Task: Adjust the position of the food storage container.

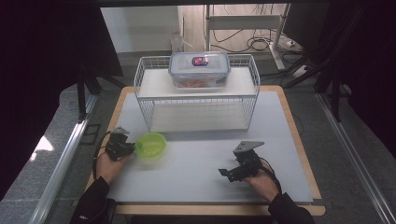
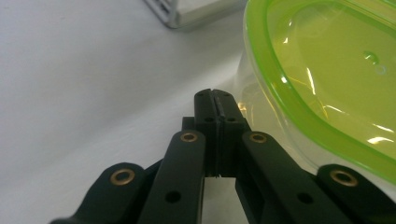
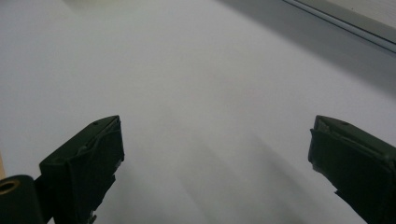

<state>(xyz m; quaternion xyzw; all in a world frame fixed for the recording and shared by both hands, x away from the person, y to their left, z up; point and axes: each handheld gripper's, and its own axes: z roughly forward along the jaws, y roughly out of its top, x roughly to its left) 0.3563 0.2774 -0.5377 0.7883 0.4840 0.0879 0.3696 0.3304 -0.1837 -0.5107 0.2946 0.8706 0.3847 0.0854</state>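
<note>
At lower left of the high view, the left gripper (image 1: 127, 148) is held just beside the green lidded bowl (image 1: 151, 145). Its own view shows the jaws pressed together, holding nothing; they should be opened before gripping the bowl's rim (image 2: 299, 121). Lower right, the right gripper (image 3: 215, 163) is spread wide over bare mat (image 3: 196, 84).

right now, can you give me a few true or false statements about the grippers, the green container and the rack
1. The left gripper has its jaws pressed together. True.
2. The right gripper is shut on the green-lidded container. False: its jaws stand wide apart over the bare white mat.
3. The clear lidded box sits on the top shelf of the white wire rack. True.
4. The green-lidded container is inside the rack. False: it lies on the mat in front of the rack, beside the left gripper.
</note>
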